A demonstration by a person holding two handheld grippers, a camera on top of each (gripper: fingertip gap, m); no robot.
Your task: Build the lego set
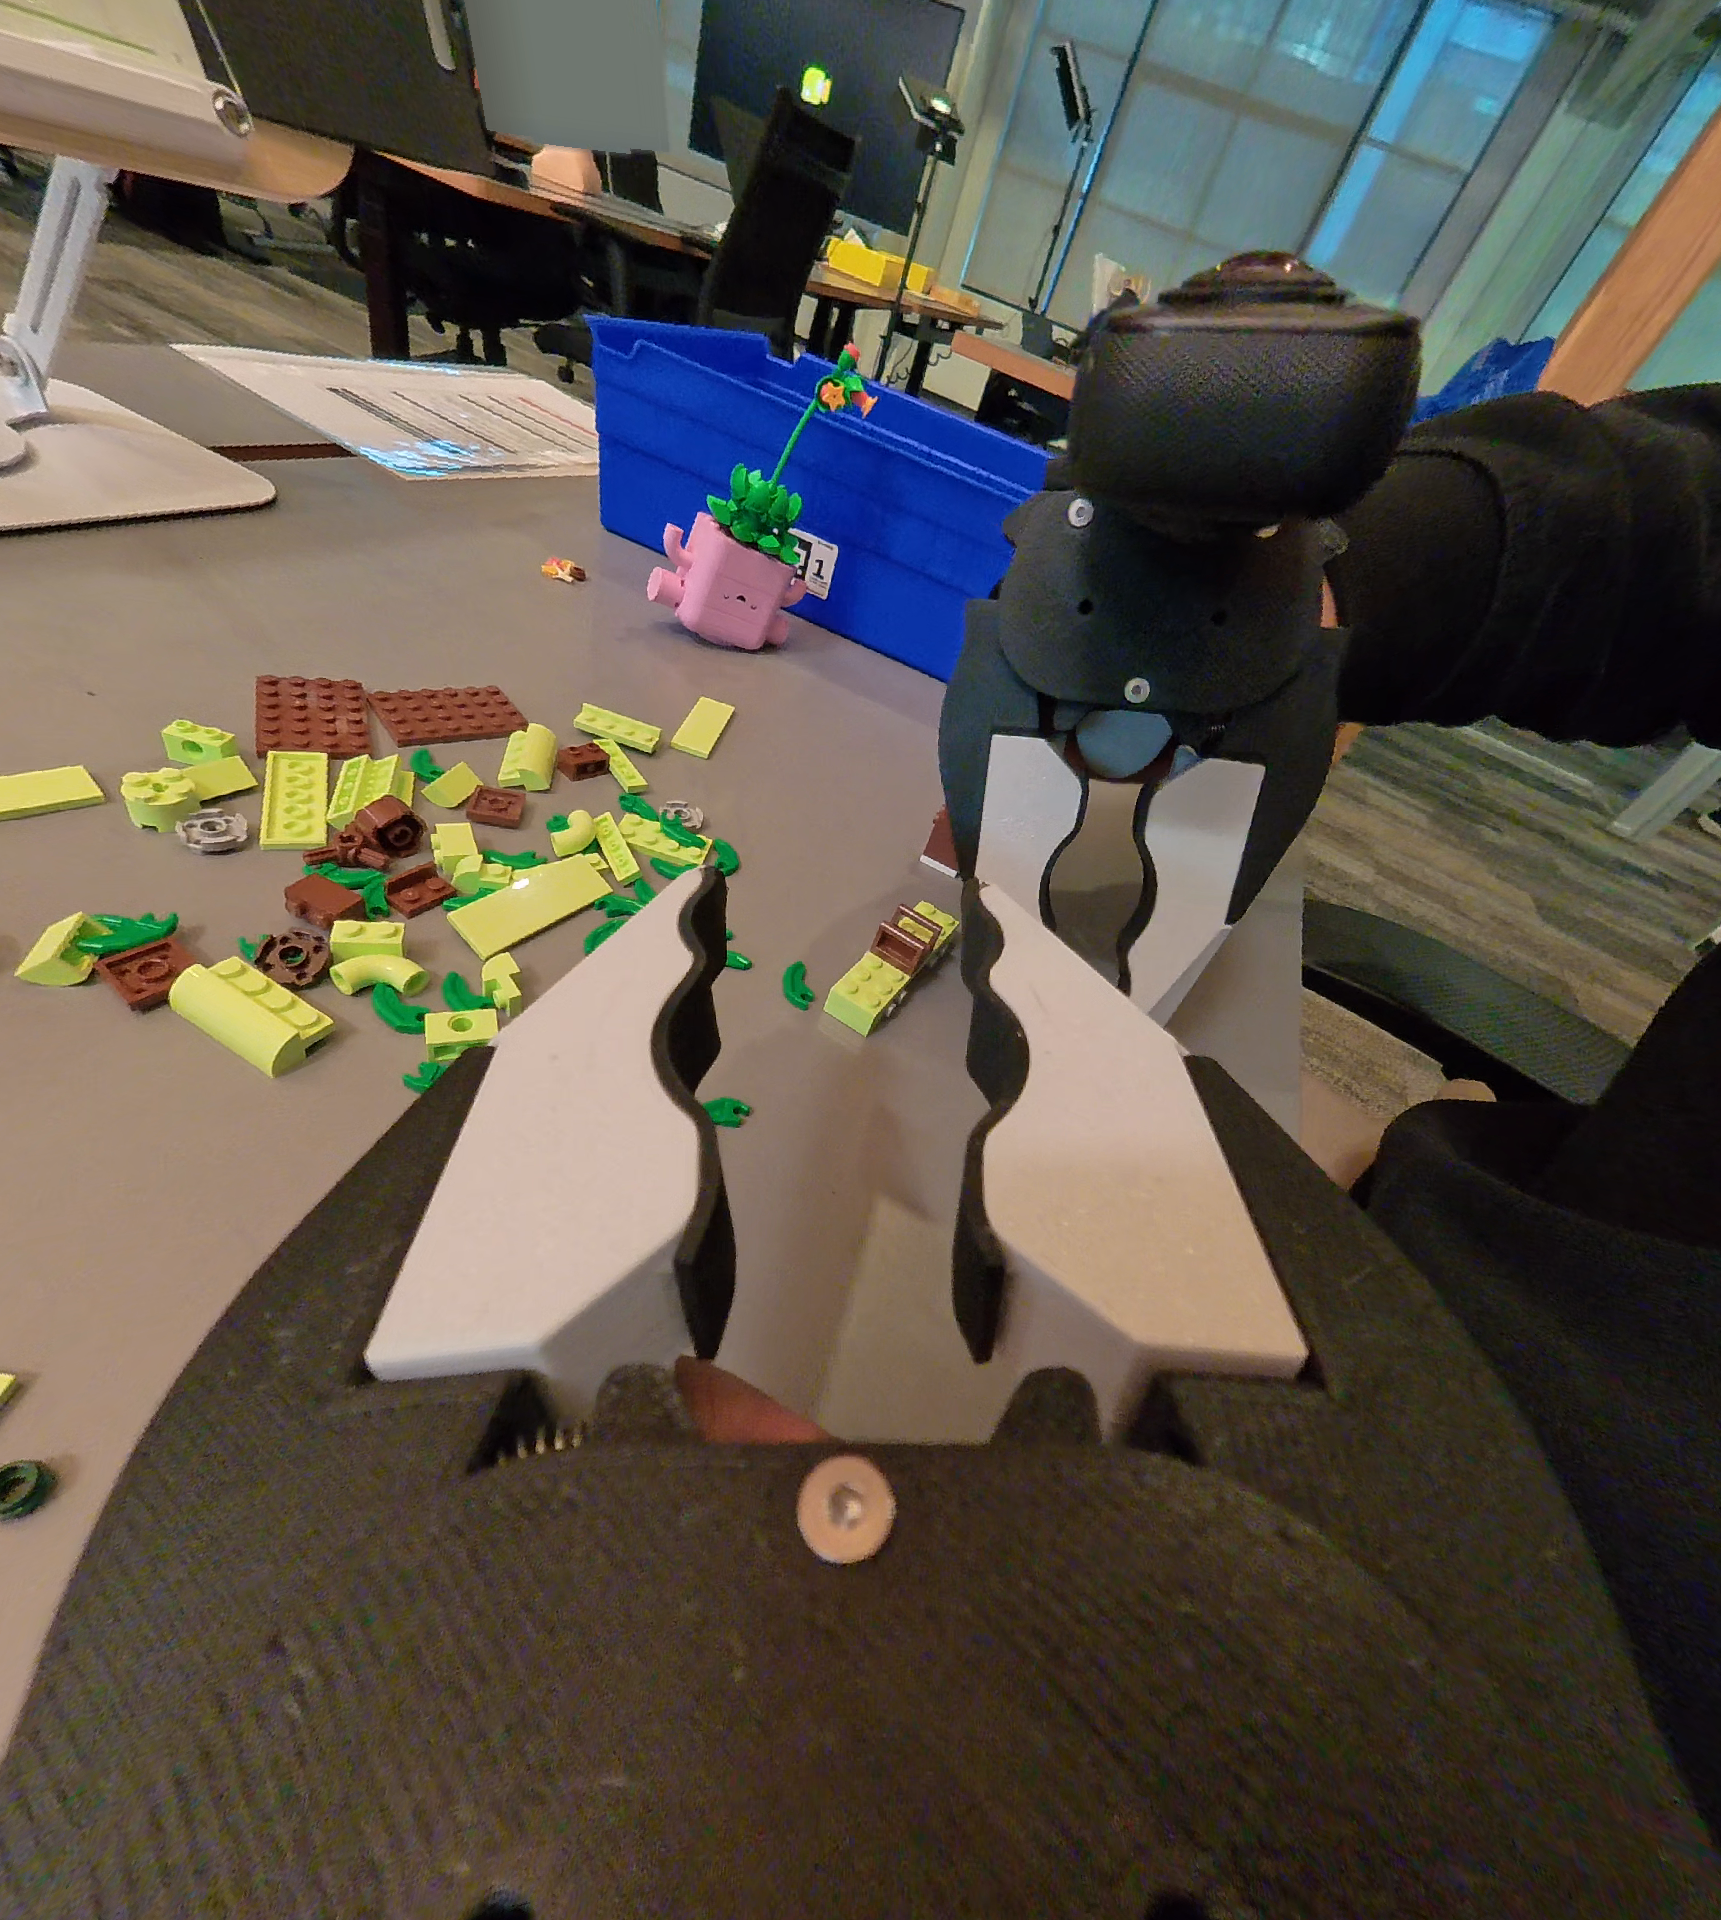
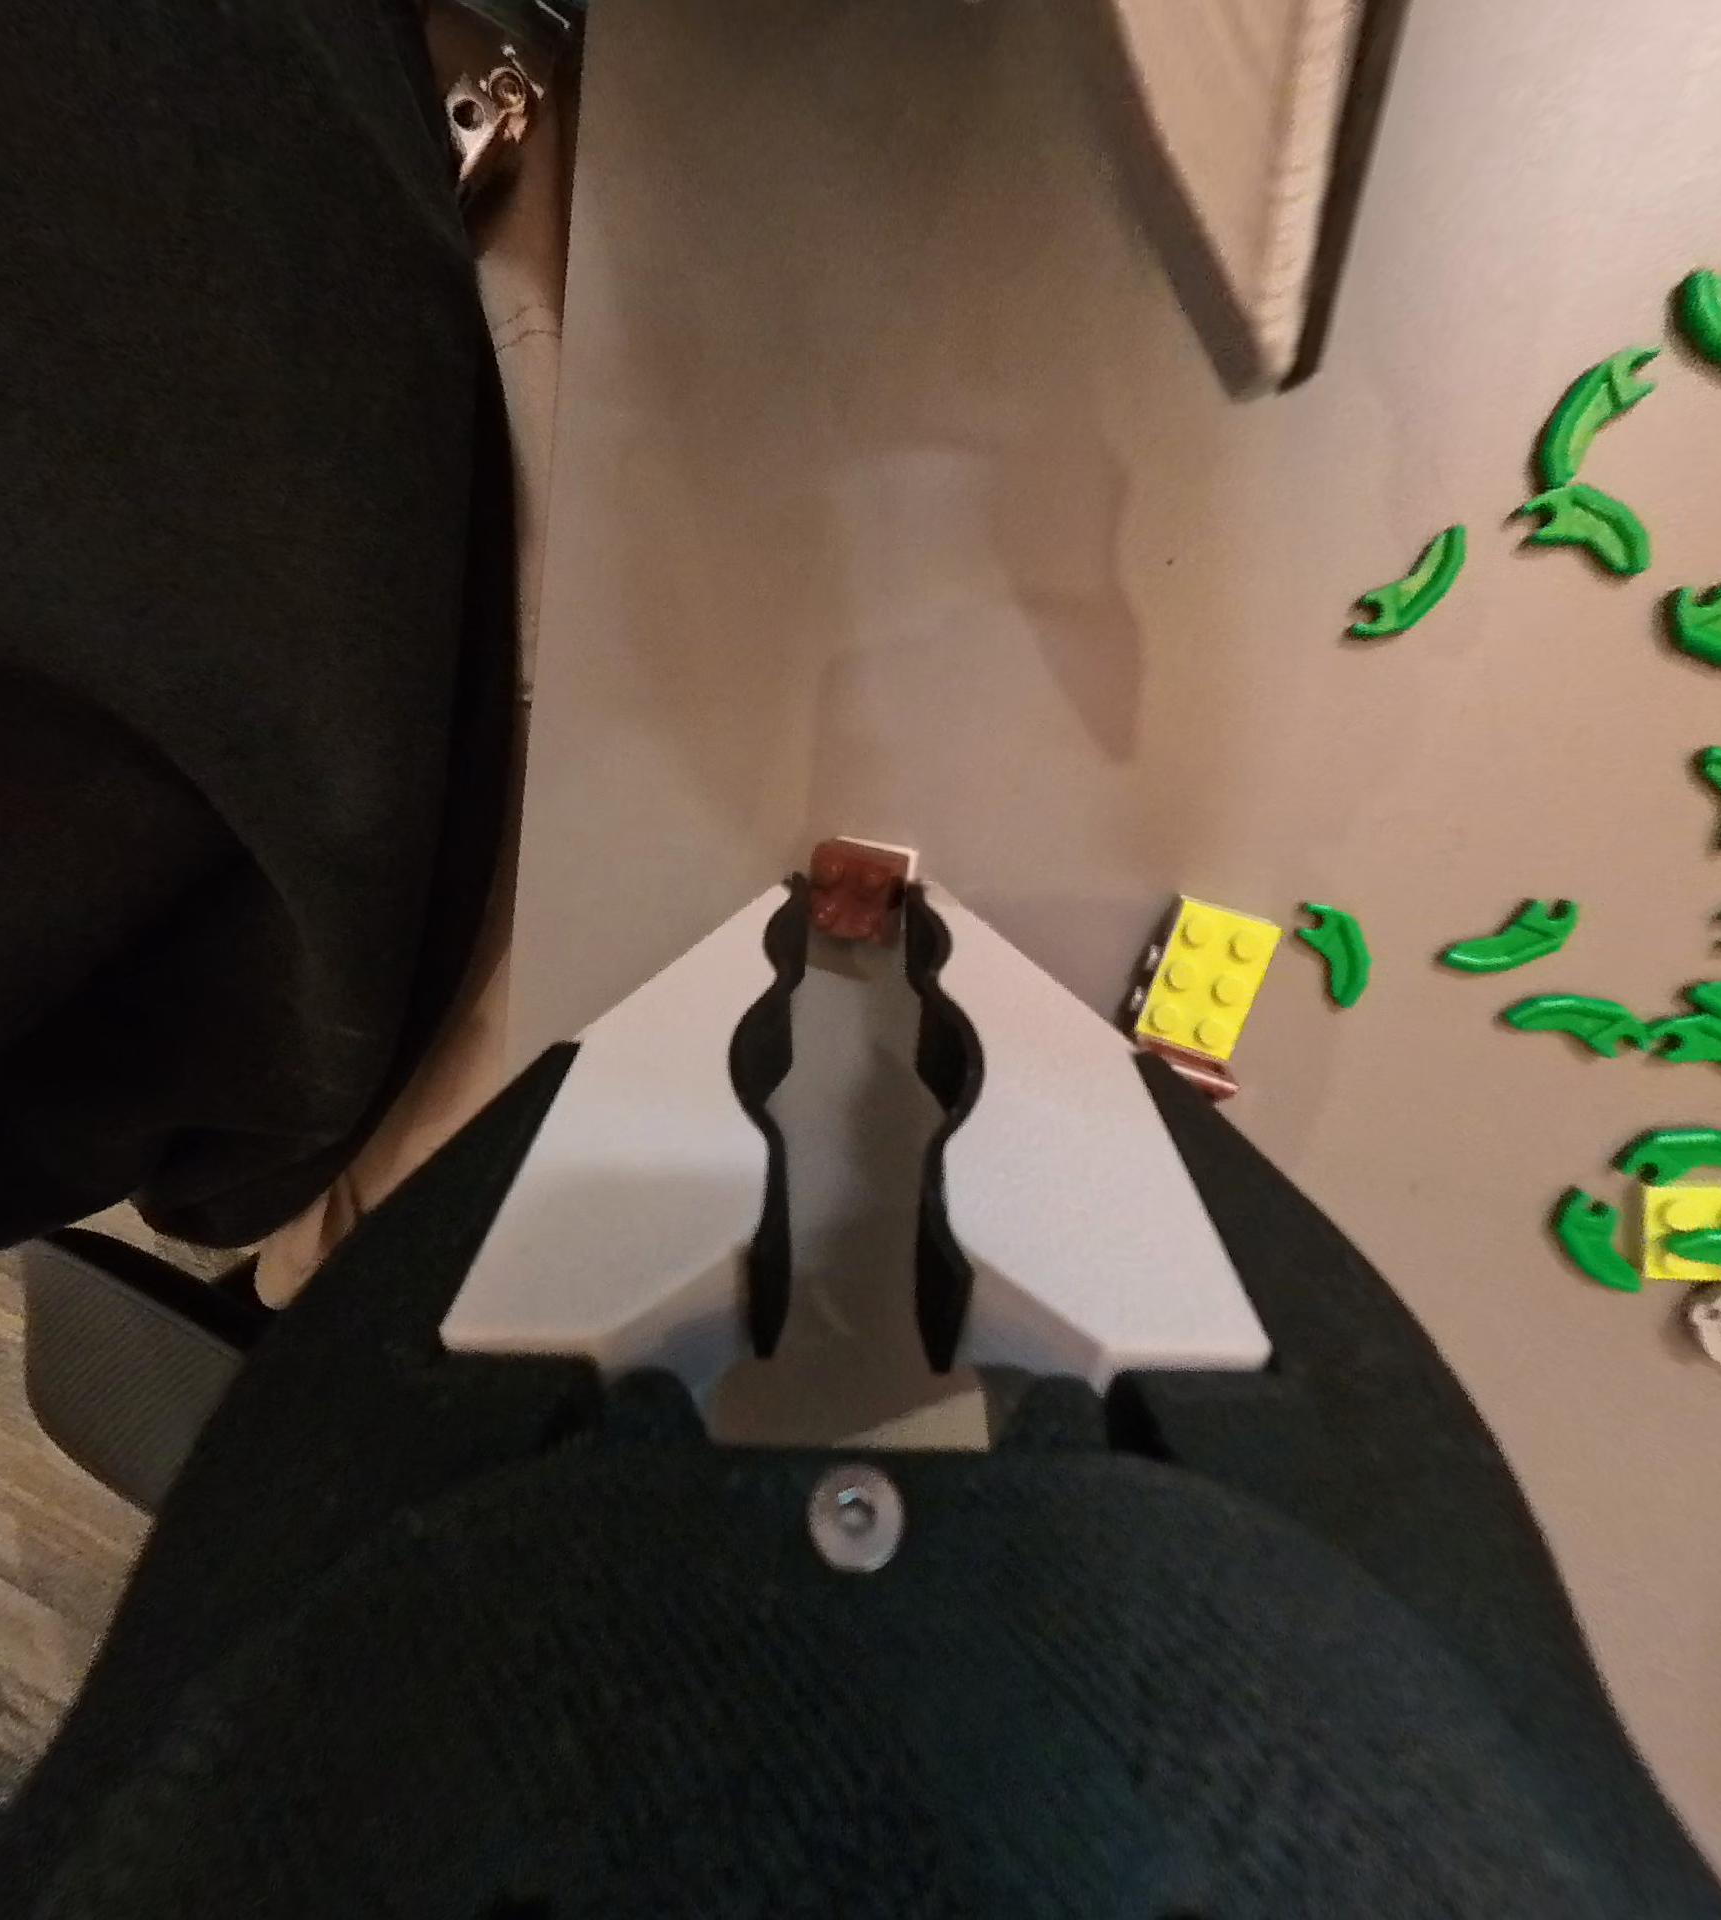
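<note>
My left gripper point(image 1: 840, 894) is open and empty, held above the grey table point(image 1: 420, 582). Just past its tips lies a small lime-and-brown assembly point(image 1: 887, 961), which also shows in the right wrist view point(image 2: 1209, 977). My right gripper point(image 2: 851, 904) is shut on a small brown studded plate point(image 2: 851, 899), held at its very tips just over the table near the edge. In the left wrist view the right gripper point(image 1: 1095, 935) points down, close to the right of my left fingertips. A heap of loose lime, brown and green pieces point(image 1: 368, 831) lies to the left.
A finished pink pot figure with a green plant point(image 1: 731, 582) stands before a blue bin point(image 1: 835, 488). A stand base point(image 1: 56, 478) and a paper sheet point(image 1: 440, 416) are at the back left. Green leaf pieces point(image 2: 1583, 520) lie scattered to the right. The table edge point(image 2: 544, 623) runs beside a black sleeve point(image 2: 160, 520). One gripper's finger ends stand about 12 cm off the other's.
</note>
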